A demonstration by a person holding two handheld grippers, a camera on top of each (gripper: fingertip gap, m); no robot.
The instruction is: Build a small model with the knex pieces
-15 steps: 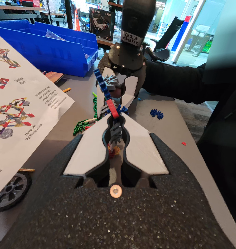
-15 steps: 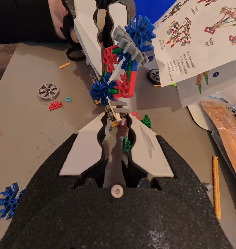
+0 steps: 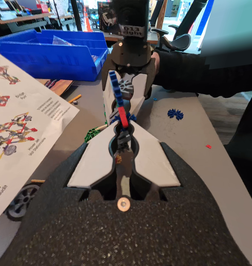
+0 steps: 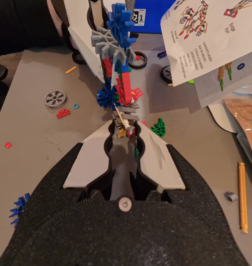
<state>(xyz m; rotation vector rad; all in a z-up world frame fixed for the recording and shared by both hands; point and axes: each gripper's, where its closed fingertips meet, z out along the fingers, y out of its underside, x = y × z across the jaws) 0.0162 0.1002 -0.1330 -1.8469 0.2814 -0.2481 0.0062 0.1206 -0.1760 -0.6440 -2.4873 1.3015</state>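
Between both grippers, pinched at each end: multicoloured plastic rod-and-connector model (image 4: 119,86); left gripper (image 3: 123,123), right gripper (image 4: 124,126) clamped; twisting could pop joints.

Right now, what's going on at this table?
A person holds a handheld gripper in each hand, and both are closed on one multicoloured construction-toy assembly, held above the grey table between them. The right gripper pinches its grey end; the left gripper pinches near the red and blue pieces. Loose parts lie around: a grey wheel hub, a green connector, a yellow rod. An instruction sheet and a blue bin sit alongside.
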